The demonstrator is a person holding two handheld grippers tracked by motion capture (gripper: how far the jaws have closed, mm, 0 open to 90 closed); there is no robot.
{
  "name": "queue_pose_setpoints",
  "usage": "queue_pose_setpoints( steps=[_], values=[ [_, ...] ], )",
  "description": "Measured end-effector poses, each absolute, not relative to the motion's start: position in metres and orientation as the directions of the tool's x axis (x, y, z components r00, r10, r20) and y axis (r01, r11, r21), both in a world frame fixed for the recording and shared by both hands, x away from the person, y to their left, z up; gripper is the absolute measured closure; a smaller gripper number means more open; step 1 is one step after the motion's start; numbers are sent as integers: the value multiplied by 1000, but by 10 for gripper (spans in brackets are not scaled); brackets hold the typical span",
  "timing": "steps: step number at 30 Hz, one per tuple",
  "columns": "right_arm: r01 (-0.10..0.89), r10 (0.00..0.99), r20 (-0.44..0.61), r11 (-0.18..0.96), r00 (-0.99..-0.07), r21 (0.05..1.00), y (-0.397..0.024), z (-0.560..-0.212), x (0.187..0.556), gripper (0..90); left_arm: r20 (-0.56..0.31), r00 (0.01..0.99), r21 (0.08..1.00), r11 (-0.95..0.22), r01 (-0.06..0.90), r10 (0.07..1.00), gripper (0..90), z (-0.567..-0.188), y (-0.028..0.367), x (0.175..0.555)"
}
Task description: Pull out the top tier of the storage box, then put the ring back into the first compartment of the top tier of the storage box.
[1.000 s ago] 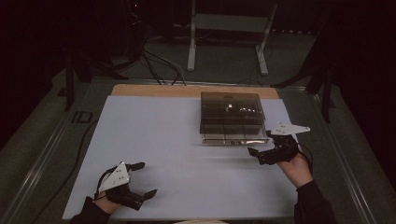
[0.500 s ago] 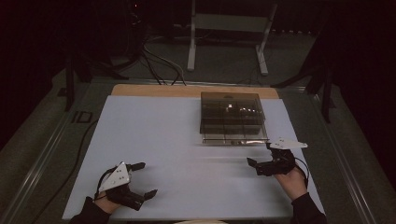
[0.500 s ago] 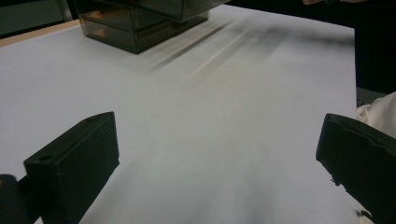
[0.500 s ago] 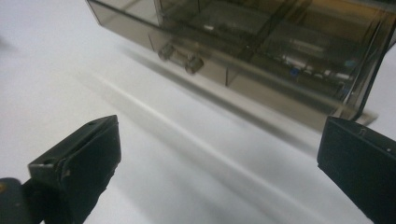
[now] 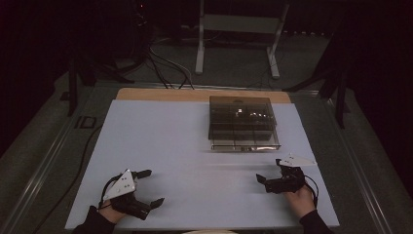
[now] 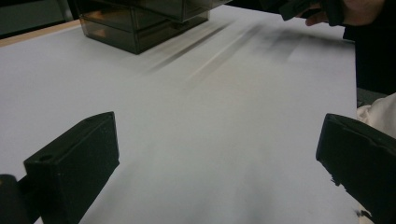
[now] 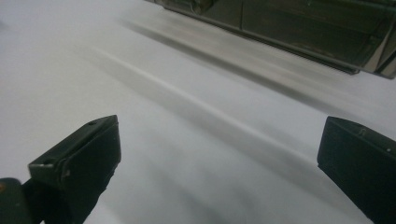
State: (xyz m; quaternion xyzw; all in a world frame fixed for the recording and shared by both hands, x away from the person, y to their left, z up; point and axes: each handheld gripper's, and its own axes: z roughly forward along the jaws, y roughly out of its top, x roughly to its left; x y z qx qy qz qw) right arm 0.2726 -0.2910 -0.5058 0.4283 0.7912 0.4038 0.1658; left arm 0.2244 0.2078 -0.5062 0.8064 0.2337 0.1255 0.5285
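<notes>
A smoky clear plastic compartment box (image 5: 242, 123) sits on the white table top (image 5: 175, 141), right of centre toward the back; its corner (image 6: 140, 25) appears in the left gripper view and its front wall (image 7: 299, 28) in the right gripper view. My left gripper (image 5: 148, 187) rests near the front left edge, open, nothing between its jaws. My right gripper (image 5: 269, 170) is low over the table at the front right, in front of the box, open and empty. The right hand and its gripper (image 6: 303, 7) appear far off in the left gripper view.
A wooden strip (image 5: 195, 95) runs along the table's back edge. Metal rails (image 5: 44, 161) border the table. Cables (image 5: 165, 63) and a white stand (image 5: 234, 29) are on the dark floor behind. Pale cloth (image 6: 378, 112) lies at the near edge.
My right gripper has drawn back from the front of the box toward the near edge of the table. The left gripper has stayed put.
</notes>
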Motion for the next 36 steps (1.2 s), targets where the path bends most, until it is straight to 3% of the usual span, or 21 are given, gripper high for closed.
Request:
queue_pose_setpoints(
  steps=[36],
  values=[
    [534,785,92,324,-612,781,-286,-508,275,0,-56,844,923,-294,247,534,9,-494,213,222]
  ],
)
